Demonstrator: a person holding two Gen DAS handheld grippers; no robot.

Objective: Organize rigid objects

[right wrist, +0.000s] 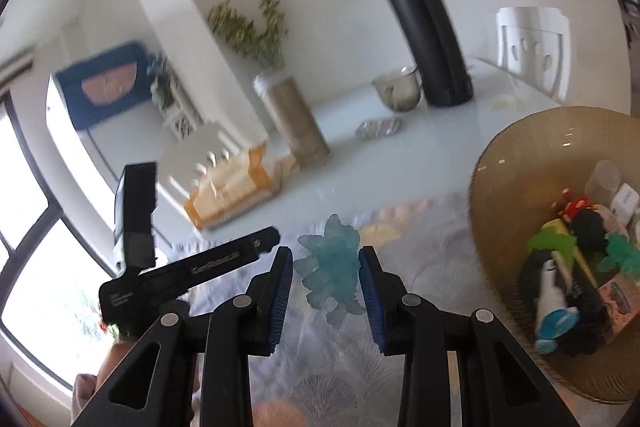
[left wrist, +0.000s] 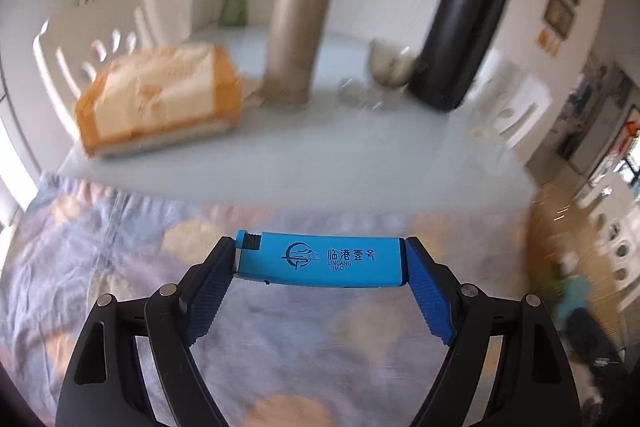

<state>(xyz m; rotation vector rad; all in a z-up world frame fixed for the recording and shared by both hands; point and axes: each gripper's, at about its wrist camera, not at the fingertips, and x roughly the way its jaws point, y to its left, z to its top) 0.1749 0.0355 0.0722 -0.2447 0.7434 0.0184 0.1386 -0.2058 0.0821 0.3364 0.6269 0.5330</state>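
Blue lighter [left wrist: 320, 259], "LINGANG" print, in left tool [left wrist: 320, 261]

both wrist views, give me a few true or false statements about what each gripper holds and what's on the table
1. The left gripper clamps a blue lighter end to end. True.
2. The right gripper is empty. False: a translucent blue-green toy sits between its pads.
3. The black flask stands upright on the white table. True.
4. The woven basket holds nothing. False: several small items lie in it.
5. The tan canister lies on its side. False: it stands upright beside the orange and white package.
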